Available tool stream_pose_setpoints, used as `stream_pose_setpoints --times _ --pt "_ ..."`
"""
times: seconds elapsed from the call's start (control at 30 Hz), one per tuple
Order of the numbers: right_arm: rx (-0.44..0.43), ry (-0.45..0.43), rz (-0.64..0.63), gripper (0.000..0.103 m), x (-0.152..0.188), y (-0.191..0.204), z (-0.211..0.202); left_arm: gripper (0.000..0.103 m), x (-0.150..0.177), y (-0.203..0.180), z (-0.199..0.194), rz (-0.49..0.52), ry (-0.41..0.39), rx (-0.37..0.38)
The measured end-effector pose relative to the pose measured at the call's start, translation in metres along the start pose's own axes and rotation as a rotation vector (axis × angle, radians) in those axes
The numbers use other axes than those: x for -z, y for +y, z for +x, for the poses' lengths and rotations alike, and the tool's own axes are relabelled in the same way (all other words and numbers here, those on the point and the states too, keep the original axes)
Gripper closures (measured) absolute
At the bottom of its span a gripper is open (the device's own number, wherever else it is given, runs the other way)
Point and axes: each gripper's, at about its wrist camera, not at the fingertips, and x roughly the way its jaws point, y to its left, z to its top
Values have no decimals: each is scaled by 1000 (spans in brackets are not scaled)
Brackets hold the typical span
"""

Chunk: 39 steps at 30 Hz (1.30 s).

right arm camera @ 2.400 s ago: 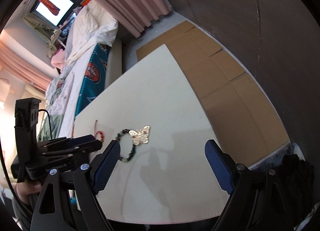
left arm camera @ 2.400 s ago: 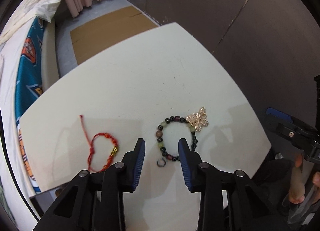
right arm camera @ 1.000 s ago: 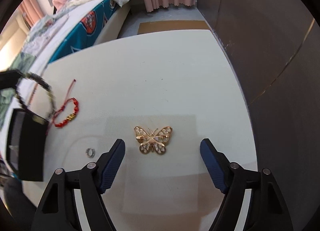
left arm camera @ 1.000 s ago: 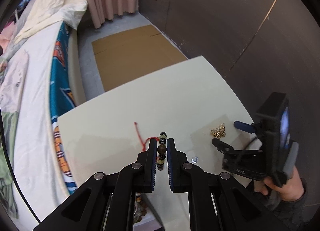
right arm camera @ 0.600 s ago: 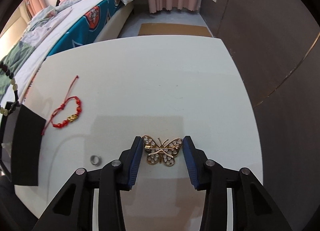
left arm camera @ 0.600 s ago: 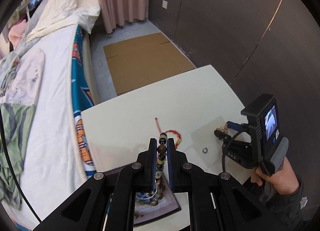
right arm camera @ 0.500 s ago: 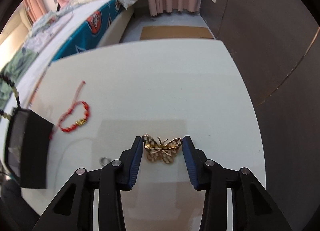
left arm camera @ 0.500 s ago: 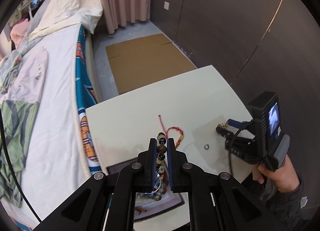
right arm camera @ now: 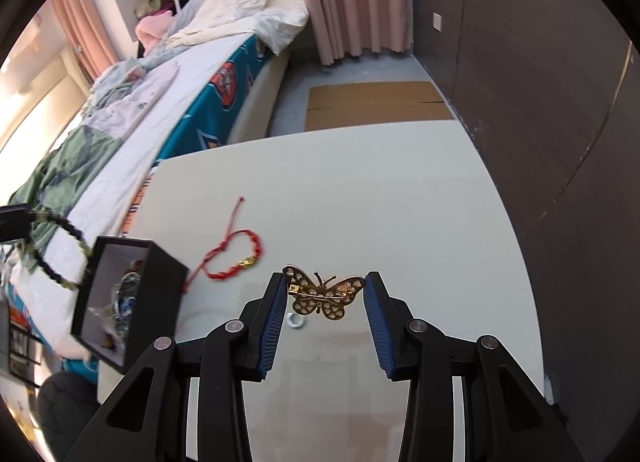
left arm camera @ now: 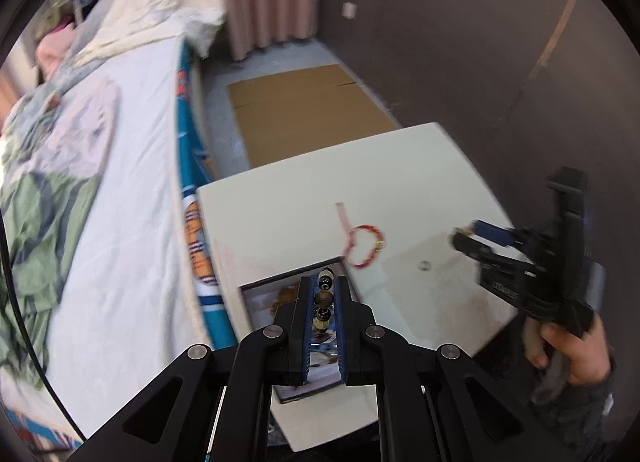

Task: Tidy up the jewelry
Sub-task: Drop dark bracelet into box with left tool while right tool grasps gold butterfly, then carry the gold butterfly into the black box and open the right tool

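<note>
My left gripper (left arm camera: 323, 282) is shut on a beaded bracelet (left arm camera: 323, 300) and holds it above an open black jewelry box (left arm camera: 276, 294) at the table's near left corner. In the right wrist view the bracelet (right arm camera: 60, 262) hangs by the box (right arm camera: 132, 302). My right gripper (right arm camera: 325, 282) is shut on a gold butterfly brooch (right arm camera: 322, 296), lifted off the white table (right arm camera: 380, 202). A red cord bracelet (right arm camera: 236, 254) and a small silver ring (right arm camera: 297, 320) lie on the table; they also show in the left wrist view as the red bracelet (left arm camera: 362, 248) and ring (left arm camera: 424, 265).
A bed (right arm camera: 140, 102) runs along the table's left side. Flattened cardboard (right arm camera: 372, 102) lies on the floor beyond the table. A dark wall (right arm camera: 540, 82) stands to the right. The right gripper (left arm camera: 480, 234) shows in the left wrist view.
My left gripper carried the beaded bracelet left, over the jewelry box. My right gripper closed on the butterfly brooch and lifted it off the table.
</note>
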Motion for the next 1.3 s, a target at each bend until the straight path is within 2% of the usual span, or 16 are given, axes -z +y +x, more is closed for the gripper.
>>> stream_pose_setpoints --times 0.17,0.3,0.47,0.53,0.6,0.67,0.9,1.1,1.13,1.2,1.27,1.3 --pt "-12 -2 -6 62 -1 8 -1 93 3 22 17 -78 57 -28" --pt "-17 0 -7 62 -1 10 0 92 7 23 14 -69 64 12" --pt "-50 -5 -4 62 -4 17 0 90 10 29 10 -80 60 19" --pt "-76 -17 -8 62 -5 22 -4 77 10 31 11 -84 61 18" --pt "-102 -28 -11 62 -6 27 -7 51 12 35 11 -94 50 13" --pt "-143 -39 -14 62 -7 36 -12 44 14 37 10 -103 41 10" --pt "-264 -55 -54 62 -11 74 -16 44 22 54 6 -131 32 -6" --pt "-470 -42 -60 61 -15 110 -9 44 30 69 -4 -177 -2 -14" --pt "-489 -24 -61 60 -17 115 -8 44 32 71 -7 -183 -11 -19" --pt "-521 10 -41 41 -21 117 -5 44 34 74 -13 -192 -30 -15" --pt "-520 5 -29 33 -23 113 -9 44 36 77 -17 -205 -49 -4" --pt "-506 4 -33 32 -25 111 -12 44 36 77 -19 -213 -65 4"
